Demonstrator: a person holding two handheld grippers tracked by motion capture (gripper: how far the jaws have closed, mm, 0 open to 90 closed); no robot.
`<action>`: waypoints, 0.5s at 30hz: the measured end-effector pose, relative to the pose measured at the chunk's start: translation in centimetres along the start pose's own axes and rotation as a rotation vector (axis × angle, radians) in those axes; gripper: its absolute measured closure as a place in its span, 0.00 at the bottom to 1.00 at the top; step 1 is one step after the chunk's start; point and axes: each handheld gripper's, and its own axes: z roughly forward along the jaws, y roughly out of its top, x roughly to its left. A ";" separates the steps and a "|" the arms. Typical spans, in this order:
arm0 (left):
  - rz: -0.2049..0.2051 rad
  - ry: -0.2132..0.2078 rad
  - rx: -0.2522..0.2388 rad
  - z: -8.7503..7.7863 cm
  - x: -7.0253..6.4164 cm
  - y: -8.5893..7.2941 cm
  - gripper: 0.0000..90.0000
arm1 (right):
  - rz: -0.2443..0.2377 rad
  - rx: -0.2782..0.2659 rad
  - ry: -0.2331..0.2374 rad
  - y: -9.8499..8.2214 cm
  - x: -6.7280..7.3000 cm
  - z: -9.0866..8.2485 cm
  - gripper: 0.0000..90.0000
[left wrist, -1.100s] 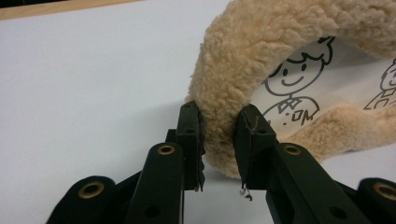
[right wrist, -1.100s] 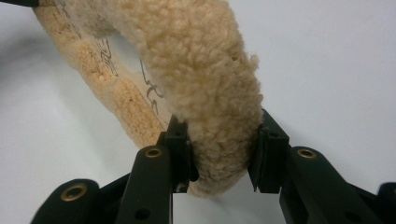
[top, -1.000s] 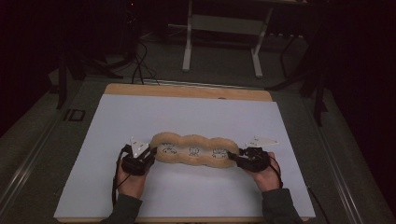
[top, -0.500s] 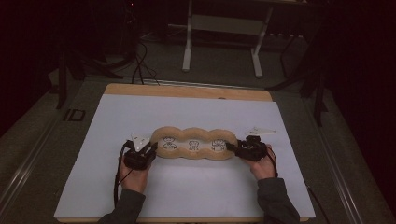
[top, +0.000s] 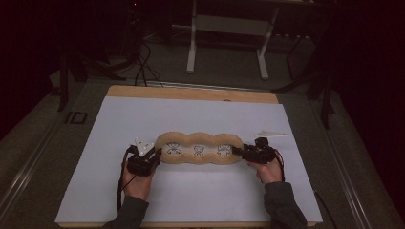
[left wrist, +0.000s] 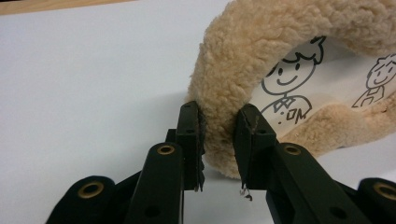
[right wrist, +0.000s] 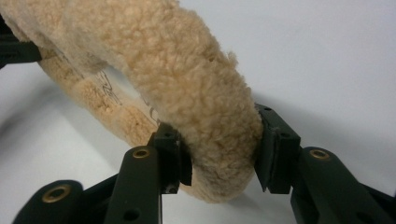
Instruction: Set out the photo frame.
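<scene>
Compared with a second ago, the fleece frame (top: pixel 198 148) lies flatter and straighter across the white sheet (top: pixel 143 119), its three cartoon pictures facing up where the earlier frame shows it skewed, right end nearer the person. The right gripper (top: pixel 244 153) has shifted a touch with it, and its jaws have just been opening, with the frame's rounded right end between them. In the right gripper view the fleece (right wrist: pixel 187 93) bulges between the two black jaws; the left one touches the pile, the right one sits at its edge, and I cannot tell whether they press or merely rest there. The left gripper (top: pixel 154 155) sits where it was, at the frame's left end. In the left gripper view its jaws are clamped on the fleece rim (left wrist: pixel 219 126), pinching the soft border, with a smiling cartoon figure (left wrist: pixel 289 79) showing on the panel just beyond, to the right. From above, the frame stretches left to right in the near half of the sheet, between the two grippers, each meeting one end. The person's hands (top: pixel 136 181) come in from the near edge, well apart, one behind each tool. The wooden table edge (top: pixel 191 92) shows at the far side of the sheet.
</scene>
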 end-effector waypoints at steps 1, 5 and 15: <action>-0.004 -0.008 0.004 0.0 0.1 0.0 0.82 | 0.006 -0.001 0.001 0.0 0.0 0.0 0.63; -0.022 -0.041 0.004 0.0 0.5 0.0 0.78 | 0.014 0.001 0.001 0.1 0.1 0.1 0.58; -0.004 -0.054 0.020 -0.1 0.4 0.0 0.64 | 0.010 -0.010 -0.006 0.0 0.4 -0.3 0.49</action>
